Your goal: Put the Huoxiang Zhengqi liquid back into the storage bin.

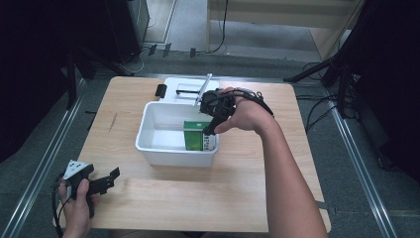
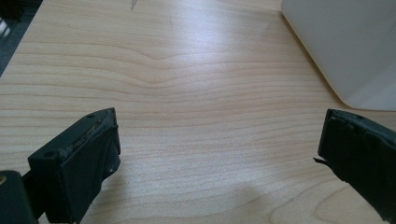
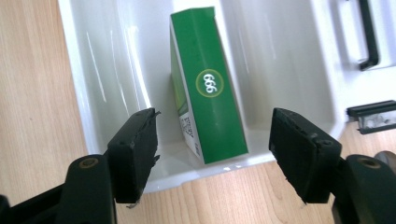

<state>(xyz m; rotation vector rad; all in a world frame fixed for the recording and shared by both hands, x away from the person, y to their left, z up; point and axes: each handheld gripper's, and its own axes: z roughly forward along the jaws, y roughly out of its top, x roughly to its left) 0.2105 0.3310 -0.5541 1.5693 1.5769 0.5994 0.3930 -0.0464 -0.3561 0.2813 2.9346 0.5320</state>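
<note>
A green box [image 3: 210,84] marked "666" is seen standing on edge, tilted, inside the white tub [image 1: 148,124], at the tub's right end. The right gripper [image 3: 212,154] is held just above that end, jaws spread wide w/ nothing between. The left gripper [image 2: 219,144] is held low over the table [image 2: 187,70], well left of the tub, jaws also wide apart & empty.

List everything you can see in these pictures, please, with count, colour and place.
table: one, light wood, under everything.
bin: one, white, open, mid-table.
box: one, green, standing in the bin by its right wall.
lid: one, white with a black handle, flat behind the bin.
clip: one, black, left of the lid.
left gripper: one, black, open, near the table's front left corner.
right gripper: one, black, open, above the bin's right rim, jaws either side of the box.
</note>
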